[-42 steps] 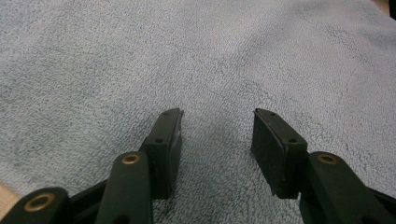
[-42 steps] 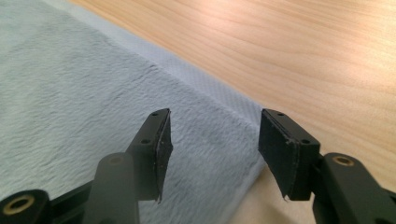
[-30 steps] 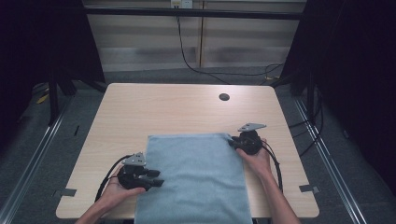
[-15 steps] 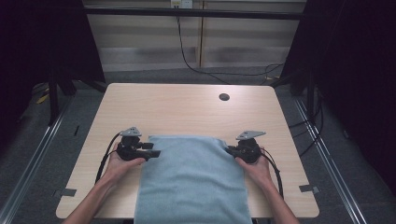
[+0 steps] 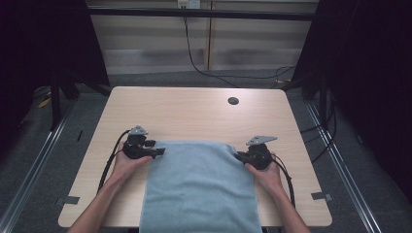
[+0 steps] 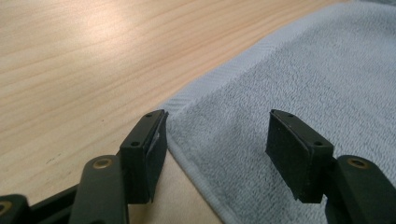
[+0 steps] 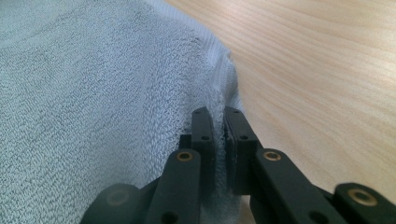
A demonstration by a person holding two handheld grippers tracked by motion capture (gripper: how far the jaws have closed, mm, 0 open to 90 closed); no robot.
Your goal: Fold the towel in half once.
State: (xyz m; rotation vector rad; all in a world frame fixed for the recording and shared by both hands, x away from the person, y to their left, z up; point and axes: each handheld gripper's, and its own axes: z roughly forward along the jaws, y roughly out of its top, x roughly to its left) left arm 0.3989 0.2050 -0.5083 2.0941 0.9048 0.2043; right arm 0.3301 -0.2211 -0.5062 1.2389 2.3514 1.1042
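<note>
- The table (image 5: 194, 111) is covered at its near middle by a pale blue towel (image 5: 199, 189), hanging over the near edge.
- Soft, floppy terry; best pinched at hemmed corners.
- Right gripper (image 7: 218, 122) is clamped on its corner.
- Left gripper (image 6: 212, 140) has been shifted to the far-left corner since earlier; jaws have just been opening, now apart, hem between them.

Pale wooden table (image 5: 194, 114) on grey floor (image 5: 43, 160).
</note>
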